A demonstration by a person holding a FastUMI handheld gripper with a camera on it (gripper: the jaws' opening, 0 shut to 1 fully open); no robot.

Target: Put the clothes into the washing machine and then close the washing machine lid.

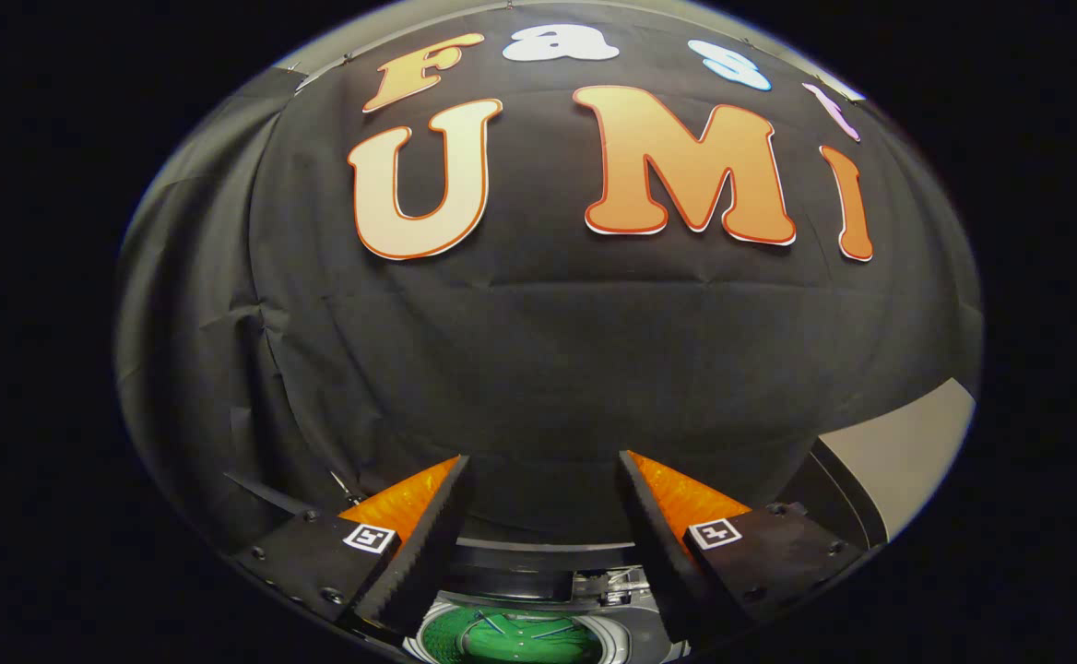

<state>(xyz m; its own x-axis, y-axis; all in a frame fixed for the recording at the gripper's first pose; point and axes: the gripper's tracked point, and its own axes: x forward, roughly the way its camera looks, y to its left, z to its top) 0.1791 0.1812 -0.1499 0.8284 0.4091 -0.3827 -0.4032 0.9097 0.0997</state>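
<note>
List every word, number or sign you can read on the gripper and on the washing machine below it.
Gripper, fingers open with nothing between them: no words or numbers.
Square markers, one on each finger's mount: black-and-white coded patterns, not readable text.
Washing machine, seen low between the fingers: no text can be read; any print on it is too small and dark to tell.

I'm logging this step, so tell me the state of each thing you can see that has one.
hand-held gripper: open, nothing between its fingers, raised and facing the booth wall.
washer: lid up, drum opening uncovered, below and between the fingers.
drum: green inside; whether clothes are in it, I cannot tell.
</note>
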